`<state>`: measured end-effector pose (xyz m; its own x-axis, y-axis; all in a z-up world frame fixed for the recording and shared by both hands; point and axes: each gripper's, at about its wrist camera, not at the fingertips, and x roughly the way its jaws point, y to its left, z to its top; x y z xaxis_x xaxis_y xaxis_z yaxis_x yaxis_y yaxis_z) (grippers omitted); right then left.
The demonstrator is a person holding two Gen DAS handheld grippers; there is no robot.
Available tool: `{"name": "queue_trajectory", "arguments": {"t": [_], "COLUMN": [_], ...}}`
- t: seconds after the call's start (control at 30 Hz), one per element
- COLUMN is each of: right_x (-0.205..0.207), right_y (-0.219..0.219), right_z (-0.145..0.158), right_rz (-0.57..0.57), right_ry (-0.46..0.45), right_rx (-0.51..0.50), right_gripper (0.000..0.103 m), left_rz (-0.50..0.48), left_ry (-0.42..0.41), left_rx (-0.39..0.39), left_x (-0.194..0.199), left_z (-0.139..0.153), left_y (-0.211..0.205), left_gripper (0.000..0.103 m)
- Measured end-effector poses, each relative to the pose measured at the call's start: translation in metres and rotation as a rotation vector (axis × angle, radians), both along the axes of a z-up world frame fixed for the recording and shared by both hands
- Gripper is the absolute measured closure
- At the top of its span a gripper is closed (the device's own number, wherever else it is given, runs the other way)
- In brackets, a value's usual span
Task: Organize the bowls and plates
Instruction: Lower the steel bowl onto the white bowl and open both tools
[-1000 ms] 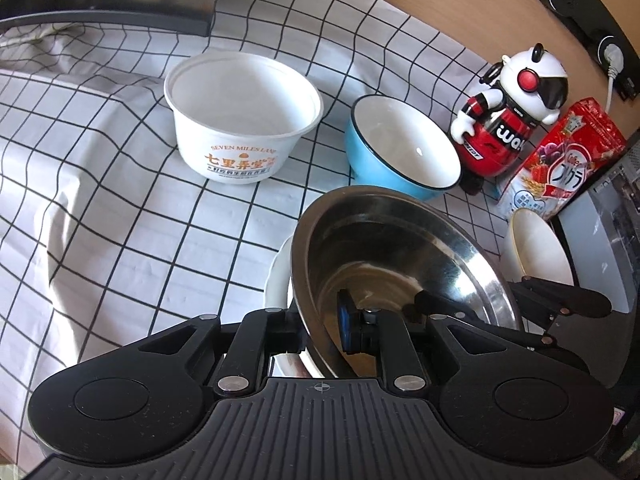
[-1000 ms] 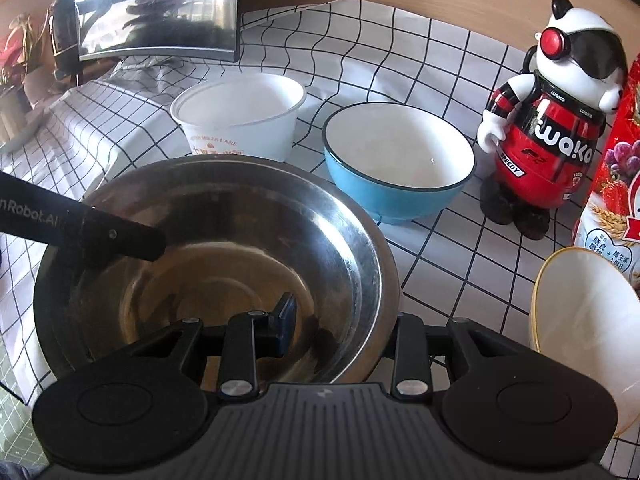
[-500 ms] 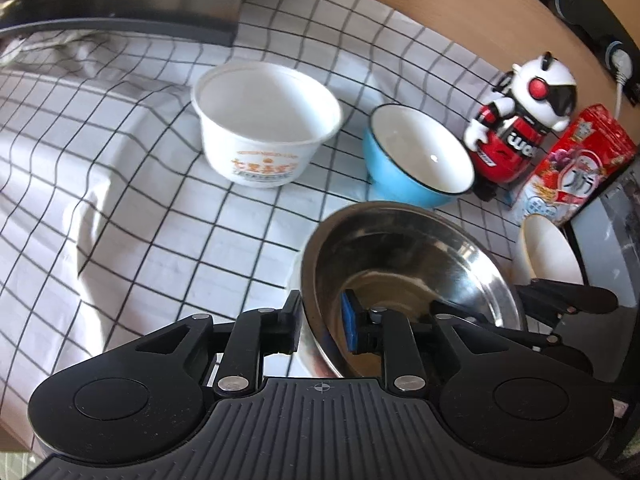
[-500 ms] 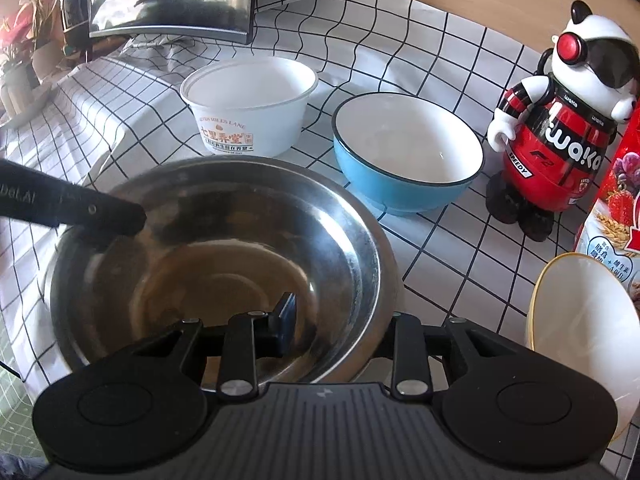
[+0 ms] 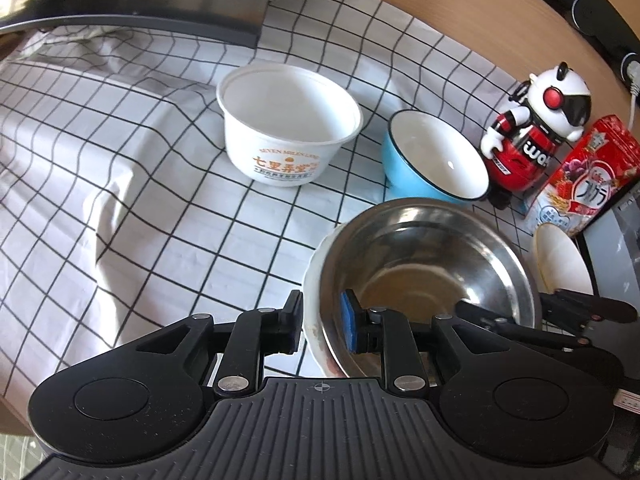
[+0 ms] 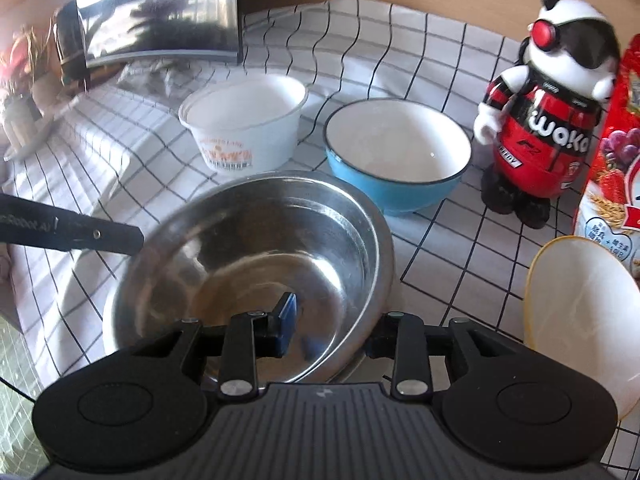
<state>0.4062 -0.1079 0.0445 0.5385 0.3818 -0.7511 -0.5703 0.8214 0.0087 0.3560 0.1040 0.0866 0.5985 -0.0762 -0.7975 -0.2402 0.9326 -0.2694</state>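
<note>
A steel bowl [image 5: 432,264] sits nested in a white dish whose rim [image 5: 314,280] shows at its left. My left gripper [image 5: 320,320] is shut on the near-left rims of both. My right gripper [image 6: 332,330] straddles the steel bowl's [image 6: 256,256] near-right rim, one pad inside, one outside. The bowl is tilted and held above the checked cloth. A white paper bowl [image 5: 290,124] and a blue bowl [image 5: 434,156] stand behind. A cream plate [image 6: 584,320] stands on edge at the right.
A red and white robot figure [image 6: 544,128] and a red cereal bag [image 5: 584,184] stand at the back right. A shiny metal appliance [image 6: 160,12] is at the back left. The wooden wall runs behind.
Both grippers have lifted the steel bowl with the white dish under it and pulled it back toward me. The right side is now raised, so the bowl tilts.
</note>
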Motion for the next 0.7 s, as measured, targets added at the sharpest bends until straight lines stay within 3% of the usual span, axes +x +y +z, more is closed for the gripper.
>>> {"name": "queue_trajectory", "arguments": {"t": [0.17,0.2,0.33,0.4,0.53,0.7], "right_x": [-0.008,-0.011,-0.024,-0.030,-0.040,-0.048], "right_y": [-0.013,-0.017,-0.039,-0.049,-0.068,-0.101], "right_z": [0.007,0.009,0.021,0.030,0.038,0.030], "right_rz": [-0.002,-0.015,-0.057,-0.064,-0.085,-0.162], "right_ry": [-0.018,-0.029,-0.134,-0.189,-0.265,-0.272], "right_rx": [0.047,0.056,0.112,0.123,0.124,0.132], "right_gripper": [0.070,0.065,0.062,0.062,0.048,0.045], "left_rz": [0.034,0.031,0.015,0.011,-0.009,-0.079], "left_ry": [-0.045,-0.063,-0.138,-0.146,-0.154,-0.154], "left_rx": [0.014,0.020,0.027,0.029,0.021,0.005], "left_x": [-0.008,-0.010,-0.017,-0.015,-0.014,-0.018], "left_z": [0.011,0.015,0.031,0.036,0.037,0.033], "left_y": [-0.004,-0.005,-0.016,-0.024,-0.045,-0.083], "left_gripper": [0.081,0.081,0.081,0.081,0.081,0.081]}}
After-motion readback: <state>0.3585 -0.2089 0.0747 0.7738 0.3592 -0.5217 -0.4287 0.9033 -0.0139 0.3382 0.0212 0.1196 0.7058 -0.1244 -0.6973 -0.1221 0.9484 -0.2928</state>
